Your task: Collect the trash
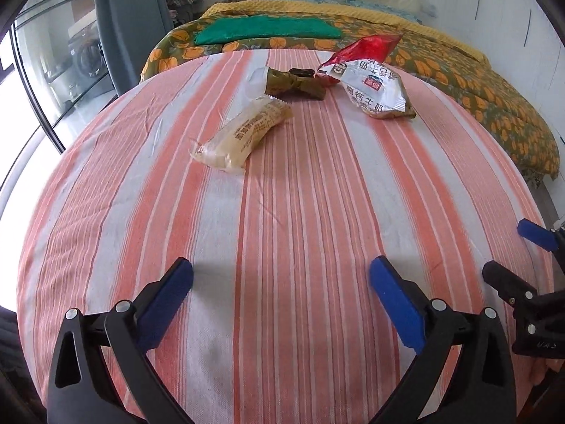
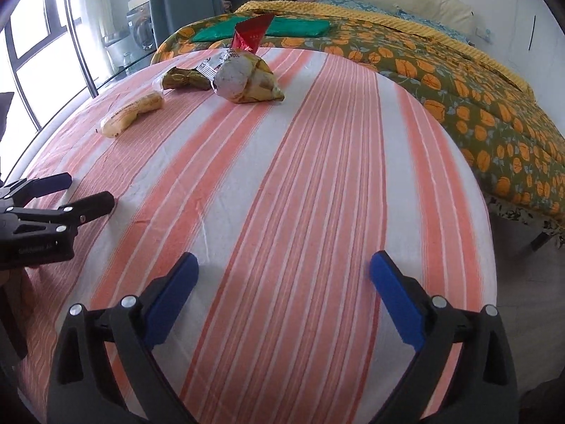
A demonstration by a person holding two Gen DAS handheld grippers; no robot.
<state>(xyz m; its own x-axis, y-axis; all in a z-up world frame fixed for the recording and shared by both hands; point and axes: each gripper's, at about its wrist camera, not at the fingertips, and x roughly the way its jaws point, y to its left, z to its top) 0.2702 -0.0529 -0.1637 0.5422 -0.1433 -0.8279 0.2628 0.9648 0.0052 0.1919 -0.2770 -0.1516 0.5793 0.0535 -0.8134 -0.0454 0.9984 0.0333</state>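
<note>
3 wrappers lie in a loose cluster at the far end of the striped cloth (image 1: 282, 212), none collected yet. In the left wrist view the pale yellow wrapper (image 1: 243, 134) sits at 11 o'clock, nearest me. The green wrapper (image 1: 293, 83) lies beyond it at 12 o'clock, its clear end touching or just beside the yellow one; I cannot tell which. The red-and-silver bag (image 1: 367, 84) sits at 1 o'clock, its torn red flap standing up, its edge touching the green wrapper.

My left gripper (image 1: 280, 282) hangs low over the near cloth, fingers spread wide, nothing between them. My right gripper (image 2: 284, 275) is likewise released and empty, just beside the left one, well apart from the trash.

No bin shows in either view, so I cannot tell where the pieces go.

Risks as I judge them:
- Wrappers are light and thin; a closing finger may push one away instead of pinching it.
- Fingers pressed low may snag the cloth and drag the whole cluster.
- Touching pieces may shift together when I lift 1.
- The 2 grippers sit close; reaching together invites a knock.
</note>
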